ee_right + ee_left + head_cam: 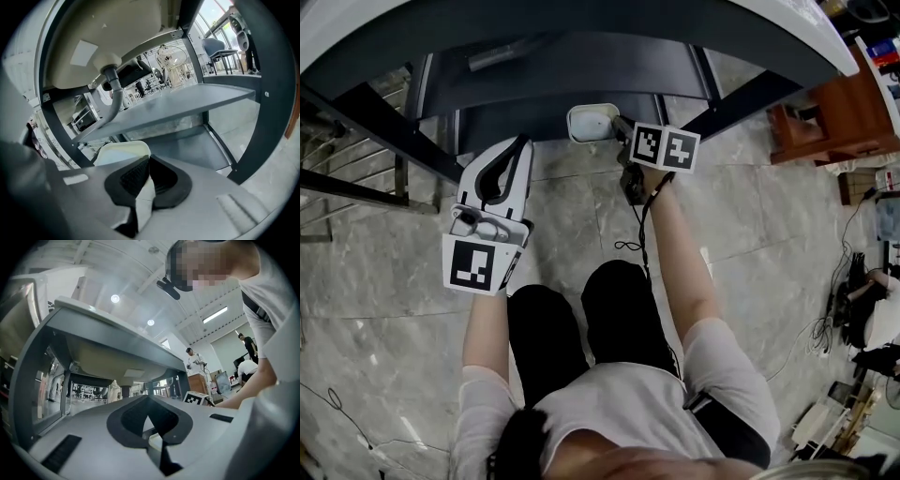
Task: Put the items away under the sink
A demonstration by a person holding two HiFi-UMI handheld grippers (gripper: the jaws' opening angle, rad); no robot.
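White tub (592, 123), long axis sideways, pinched in right gripper (621, 124) jaws; left gripper (521, 142) jaws together.

Facing an open front under the sink basin (140, 28), offering passing room between the dark frame legs (741, 97) at either side. Meeting the grey shelf (187, 105) midway up, splitting the bay into an upper slot and a lower one. Running into the drain pipe (114, 98) dropping from the basin at the left, and into the white dish (591, 122) clamped in the right gripper (619, 127), sitting at the opening's middle.
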